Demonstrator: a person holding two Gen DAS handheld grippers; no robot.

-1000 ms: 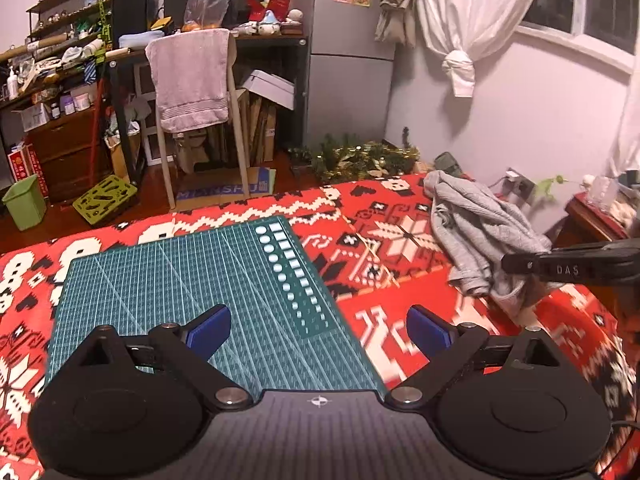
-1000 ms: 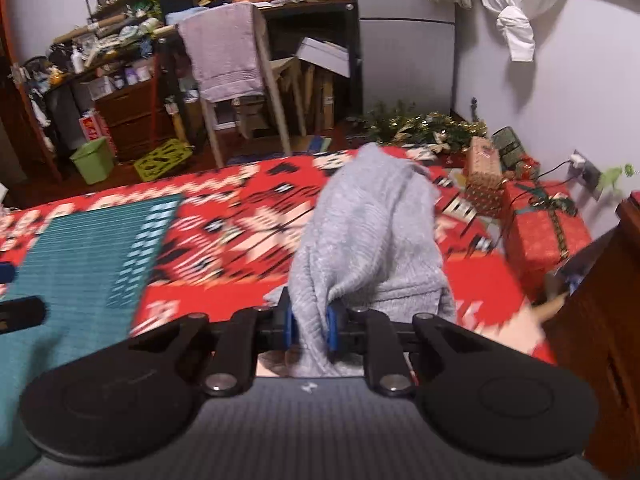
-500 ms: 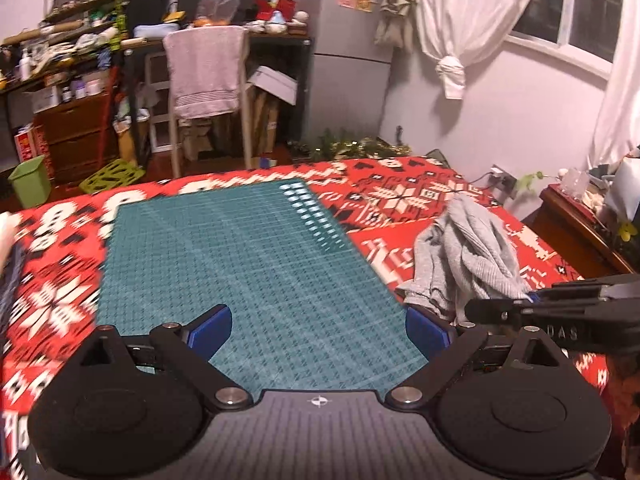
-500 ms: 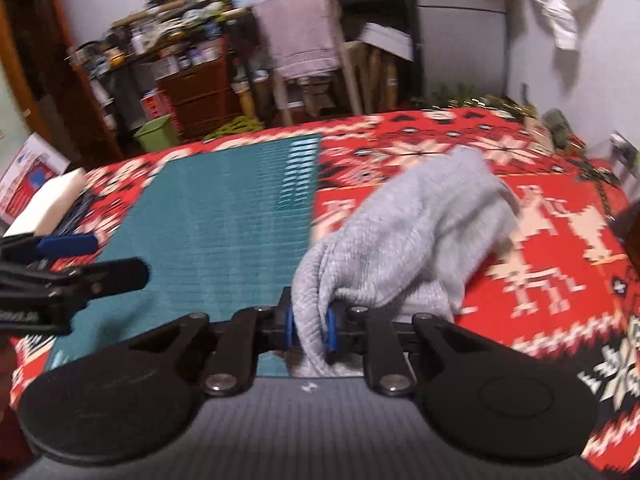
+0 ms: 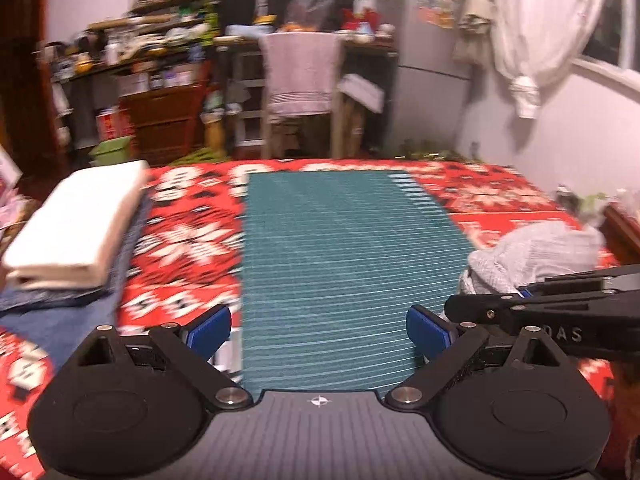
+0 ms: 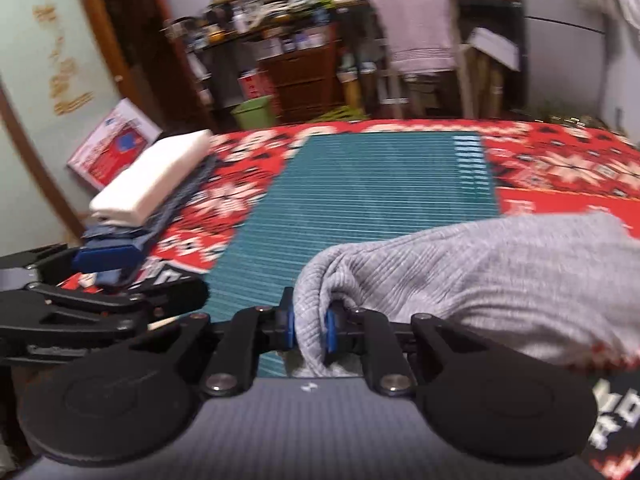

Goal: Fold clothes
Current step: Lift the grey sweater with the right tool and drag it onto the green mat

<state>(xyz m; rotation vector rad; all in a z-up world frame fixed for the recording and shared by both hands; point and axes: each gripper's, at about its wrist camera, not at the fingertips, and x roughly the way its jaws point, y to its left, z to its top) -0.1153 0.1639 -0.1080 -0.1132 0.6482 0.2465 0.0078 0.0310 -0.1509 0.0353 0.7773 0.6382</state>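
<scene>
Nearest the lens in the right wrist view, my right gripper [image 6: 308, 330] was clamped on a bunched fold of the grey knit garment [image 6: 480, 280], blue pads pinched tight on the cloth at bottom centre, the rest trailing off to the right of the frame. A second ago that garment lay out on the red patterned blanket [image 6: 560, 164] at the right; now its gathered end had come over the near right corner of the green cutting mat [image 6: 380, 192], so I judged the carry nearly done and the spreading next. My left gripper [image 5: 319, 330] sat empty at the bottom of its own view, fingers spread wide over the mat's near edge, ready to take a second corner. Both views had swung leftward, bringing a folded stack [image 5: 76, 232], white piece over blue denim, into the left of the frame, which suggested earlier pieces were finished. Beyond the blanket, upper centre, a chair draped with a pinkish towel [image 5: 300, 76] stood against cluttered shelves, all smeared by motion.
</scene>
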